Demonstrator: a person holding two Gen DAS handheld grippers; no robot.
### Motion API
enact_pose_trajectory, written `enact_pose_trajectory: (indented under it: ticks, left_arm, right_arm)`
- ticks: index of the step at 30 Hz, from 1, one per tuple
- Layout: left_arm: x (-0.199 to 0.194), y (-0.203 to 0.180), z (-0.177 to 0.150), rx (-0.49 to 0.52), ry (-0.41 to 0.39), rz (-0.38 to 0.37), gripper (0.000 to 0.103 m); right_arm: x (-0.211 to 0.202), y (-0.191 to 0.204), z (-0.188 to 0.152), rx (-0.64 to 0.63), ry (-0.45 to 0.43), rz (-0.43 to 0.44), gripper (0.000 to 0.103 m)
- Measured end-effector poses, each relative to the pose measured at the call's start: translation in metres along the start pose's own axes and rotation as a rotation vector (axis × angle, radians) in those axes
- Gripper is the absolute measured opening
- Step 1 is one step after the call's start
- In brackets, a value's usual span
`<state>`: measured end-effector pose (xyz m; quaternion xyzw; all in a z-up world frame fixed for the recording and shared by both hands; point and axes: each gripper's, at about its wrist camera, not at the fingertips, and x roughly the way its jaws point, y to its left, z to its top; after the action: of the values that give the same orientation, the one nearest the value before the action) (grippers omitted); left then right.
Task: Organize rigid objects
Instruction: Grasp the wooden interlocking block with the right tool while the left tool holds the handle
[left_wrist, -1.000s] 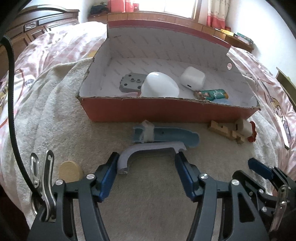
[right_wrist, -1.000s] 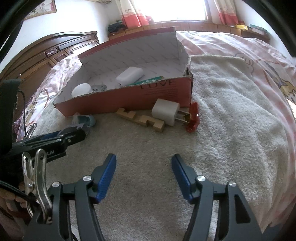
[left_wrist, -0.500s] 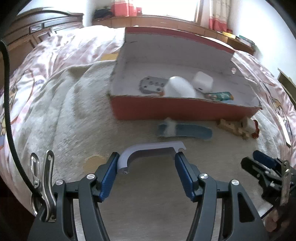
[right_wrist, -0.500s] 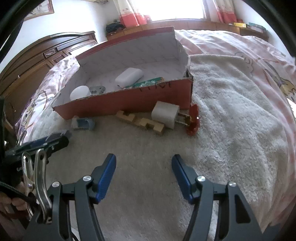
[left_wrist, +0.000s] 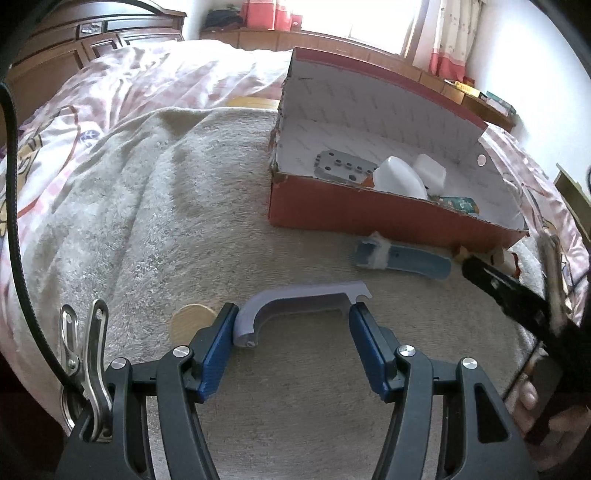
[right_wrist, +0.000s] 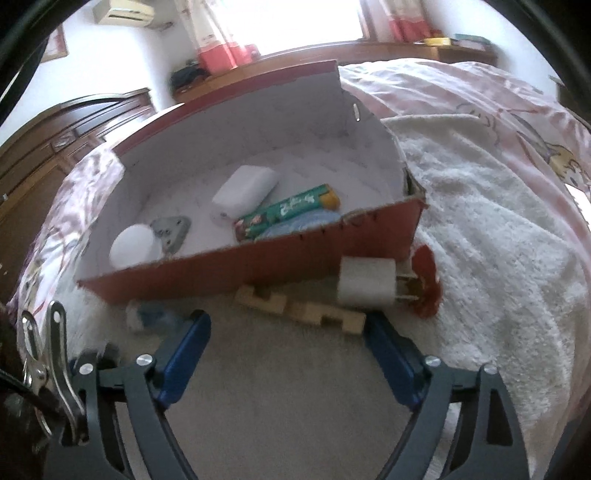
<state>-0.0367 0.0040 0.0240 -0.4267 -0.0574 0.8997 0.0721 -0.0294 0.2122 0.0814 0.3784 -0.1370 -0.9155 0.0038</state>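
The left claw (left_wrist: 291, 325) is clenched on a lavender curved handle piece (left_wrist: 295, 301), its blue pads pressing the piece's two ends so that the arch spans the gap between them, held above the beige towel (left_wrist: 166, 206) that covers the bed. Just left of that claw a round wooden disc (left_wrist: 192, 319) lies on the towel, and beyond the held piece a blue elongated piece (left_wrist: 402, 256) with a white band lies just in front of the red cardboard box (left_wrist: 369, 214). To the left of the box the towel is bare and wide, running out to the pink patterned bedspread (left_wrist: 147, 85); the claw tilts downward toward this open stretch. The right claw (right_wrist: 286, 330) holds nothing: its jaws are opening and stand wide apart over bare towel, pointing down and toward the box's near wall. Just past its fingertips a notched wooden block (right_wrist: 299, 310) lies along the foot of the box, with a white plug adapter (right_wrist: 365, 282) beside it and a red piece (right_wrist: 426, 284) touching the adapter's prongs at the box's right corner. Inside the box lie a white rounded case (right_wrist: 245, 188), a green packet (right_wrist: 284, 212), a grey perforated plate (right_wrist: 171, 230) and a white dome-shaped object (right_wrist: 133, 247). Right of the box the towel rises in thick folds before the bedspread. In the left wrist view the right claw's black frame enters from the right edge, with a person's fingers (left_wrist: 528, 398) gripping its handle.
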Motion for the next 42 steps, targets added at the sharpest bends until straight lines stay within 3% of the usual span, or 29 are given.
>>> enact_pose_trajectory:
  ticks: [8,13,17,24,33,42]
  left_arm:
    - [0.001,0.003,-0.003,-0.004,-0.01,-0.022,0.063]
    - [0.0,0.005,-0.003,-0.01,-0.014,-0.034,0.063]
    - [0.0,0.006,-0.003,-0.014,-0.015,-0.04,0.063]
    - [-0.001,0.006,-0.003,-0.015,-0.014,-0.04,0.063]
    - [-0.001,0.006,-0.004,-0.013,-0.014,-0.039,0.063]
    - [-0.001,0.006,-0.003,-0.014,-0.013,-0.04,0.063]
  right_arm:
    - [0.009,0.011,0.0,-0.052,-0.009,-0.091,0.093]
    - [0.009,0.013,-0.001,-0.046,-0.01,-0.148,0.085]
    - [0.004,0.01,-0.005,-0.044,-0.02,-0.193,0.066]
    - [-0.009,-0.002,-0.014,-0.084,-0.009,-0.159,0.038]
    - [-0.023,-0.019,-0.017,-0.118,0.024,0.008,0.038]
    - [-0.012,-0.02,-0.003,-0.179,0.025,0.042,0.044]
